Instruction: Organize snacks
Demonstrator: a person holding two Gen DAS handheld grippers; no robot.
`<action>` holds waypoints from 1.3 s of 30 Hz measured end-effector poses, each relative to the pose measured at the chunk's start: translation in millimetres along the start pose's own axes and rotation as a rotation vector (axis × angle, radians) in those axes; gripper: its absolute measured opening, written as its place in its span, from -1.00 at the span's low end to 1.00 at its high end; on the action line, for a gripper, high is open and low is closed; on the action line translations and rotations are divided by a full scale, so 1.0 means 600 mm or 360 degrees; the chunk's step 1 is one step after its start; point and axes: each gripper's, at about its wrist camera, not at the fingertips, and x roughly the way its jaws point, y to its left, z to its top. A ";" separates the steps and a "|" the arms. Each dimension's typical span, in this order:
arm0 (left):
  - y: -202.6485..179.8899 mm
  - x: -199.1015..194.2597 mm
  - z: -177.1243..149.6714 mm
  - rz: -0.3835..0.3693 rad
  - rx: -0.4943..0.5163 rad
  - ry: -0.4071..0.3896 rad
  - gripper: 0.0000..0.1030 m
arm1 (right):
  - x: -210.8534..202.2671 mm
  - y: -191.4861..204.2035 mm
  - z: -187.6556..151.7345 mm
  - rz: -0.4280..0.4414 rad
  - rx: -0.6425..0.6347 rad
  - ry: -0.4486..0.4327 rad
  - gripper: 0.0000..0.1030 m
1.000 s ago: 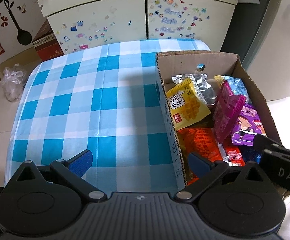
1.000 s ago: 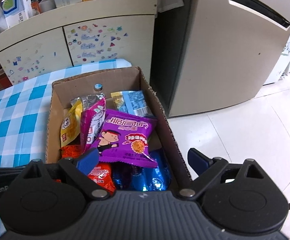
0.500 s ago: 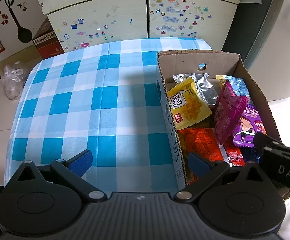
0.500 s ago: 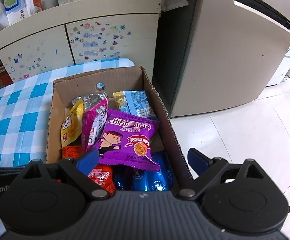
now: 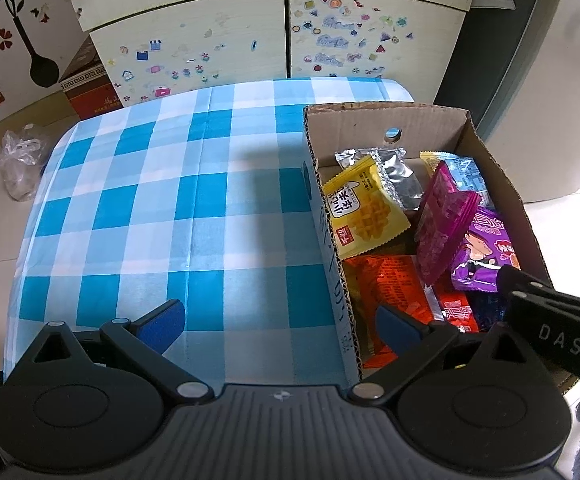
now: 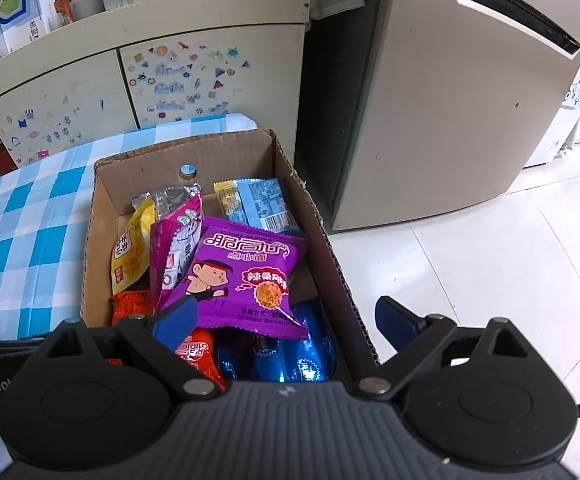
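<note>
The snack packets all sit together inside the cardboard box point(image 6: 102, 216), which stands at the right edge of the table, toward its far right corner. On top lies a purple packet point(image 6: 246, 276) with a cartoon figure. A magenta packet point(image 5: 442, 220) stands on edge beside it, and a yellow waffle packet point(image 5: 364, 208) leans against the box's left wall. A silver packet point(image 5: 394, 168) and a light blue one point(image 6: 262, 204) lie toward the far wall. Orange and red packets point(image 5: 394, 288) and shiny blue ones point(image 6: 294, 356) fill the near end.

The blue checked tablecloth point(image 5: 170, 208) beside the box carries no packet that I can see. So the snacks lie gathered in the box, though loosely piled, not lined up. That would suit a job nearly finished, or one about to lay them out on the cloth; I cannot tell which.

The left gripper point(image 5: 278, 324) hangs over the near edge of the table, straddling the box's left wall, its jaws spread and holding nothing. The right gripper point(image 6: 286, 320) hangs over the box's near end, jaws likewise spread wide and bare.

Behind the table stands a sticker-covered cabinet point(image 5: 250, 44), with a fridge point(image 6: 430, 100) to its right.
</note>
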 end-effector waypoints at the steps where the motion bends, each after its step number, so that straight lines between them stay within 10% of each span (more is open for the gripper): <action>1: 0.000 0.000 0.000 0.0000 0.0000 0.0001 1.00 | 0.000 0.000 -0.001 -0.0001 -0.0002 0.0000 0.85; 39: 0.029 -0.020 -0.014 -0.0013 -0.0004 -0.0026 1.00 | -0.021 0.029 -0.015 0.0008 -0.0069 0.0015 0.85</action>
